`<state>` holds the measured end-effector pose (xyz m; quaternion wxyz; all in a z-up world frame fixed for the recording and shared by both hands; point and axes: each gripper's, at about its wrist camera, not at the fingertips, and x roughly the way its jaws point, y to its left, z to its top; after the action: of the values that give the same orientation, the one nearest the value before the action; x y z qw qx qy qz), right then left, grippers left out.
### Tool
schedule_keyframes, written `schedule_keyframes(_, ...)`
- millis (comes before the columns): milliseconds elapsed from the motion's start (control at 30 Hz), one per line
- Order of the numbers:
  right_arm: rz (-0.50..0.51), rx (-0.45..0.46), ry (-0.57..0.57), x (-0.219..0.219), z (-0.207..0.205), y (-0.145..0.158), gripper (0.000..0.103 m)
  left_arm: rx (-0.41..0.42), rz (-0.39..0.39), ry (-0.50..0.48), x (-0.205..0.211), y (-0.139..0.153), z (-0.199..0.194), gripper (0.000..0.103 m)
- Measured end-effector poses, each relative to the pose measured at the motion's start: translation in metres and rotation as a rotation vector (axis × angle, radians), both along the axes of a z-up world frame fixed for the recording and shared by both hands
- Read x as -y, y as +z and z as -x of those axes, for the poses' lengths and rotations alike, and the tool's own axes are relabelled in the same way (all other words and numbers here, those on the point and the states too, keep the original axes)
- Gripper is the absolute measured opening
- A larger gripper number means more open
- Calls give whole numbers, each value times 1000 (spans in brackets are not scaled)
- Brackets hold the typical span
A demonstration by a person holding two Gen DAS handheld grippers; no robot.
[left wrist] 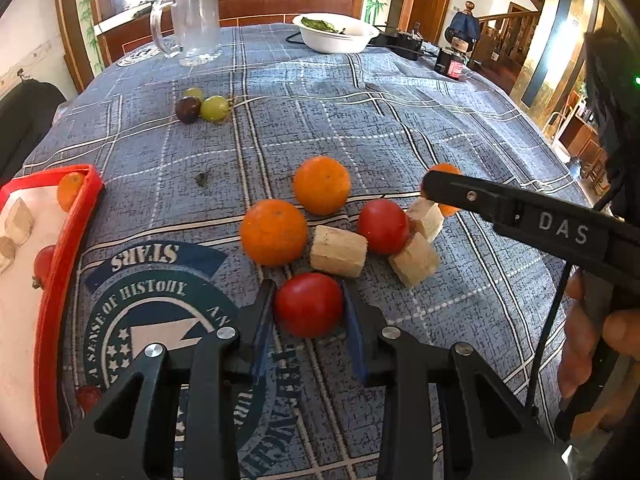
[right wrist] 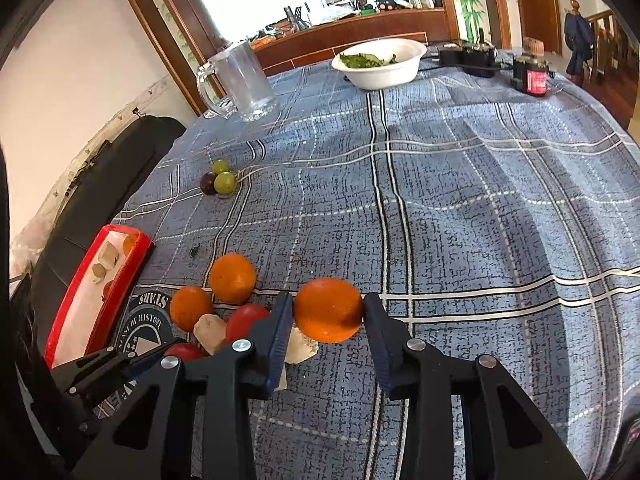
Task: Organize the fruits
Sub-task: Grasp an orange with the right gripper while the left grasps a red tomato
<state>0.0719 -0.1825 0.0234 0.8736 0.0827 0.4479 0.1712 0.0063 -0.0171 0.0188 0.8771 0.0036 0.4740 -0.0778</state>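
My left gripper [left wrist: 308, 300] is shut on a red tomato [left wrist: 309, 305] that rests on the blue plaid cloth. My right gripper [right wrist: 328, 312] is shut on an orange [right wrist: 328, 310]; it also shows in the left wrist view [left wrist: 444, 190], mostly hidden behind the right finger. Two more oranges [left wrist: 274, 232] [left wrist: 322, 185], a second tomato [left wrist: 383, 226] and three beige fruit chunks [left wrist: 338, 251] lie close together between the grippers. A red-rimmed white tray [left wrist: 82, 216] at the left holds an orange, chunks and tomatoes.
Two green grapes and a dark one [left wrist: 202, 107] lie farther back on the left. A glass mug [left wrist: 196, 24], a white bowl of greens [left wrist: 335, 34] and black devices [left wrist: 450, 64] stand at the far edge. A small tomato [left wrist: 87, 398] lies beside the tray.
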Motion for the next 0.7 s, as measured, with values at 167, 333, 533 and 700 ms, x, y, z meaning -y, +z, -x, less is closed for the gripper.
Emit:
schedule_keyframes(167,73,71,10,-9,12,17,37,15,13,15,-8,8,5,30)
schedule_keyframes(333,104,135,59,-28,26,33,37,39,24,35,-20,20,12,30)
schedule_keyframes(533,95,170,134,-57,41,45,37,72,16,85,-44,33,24,30)
schedule_keyframes(700,83,175,181,-75,48,47,37,83,22,139,-68,39,31,30)
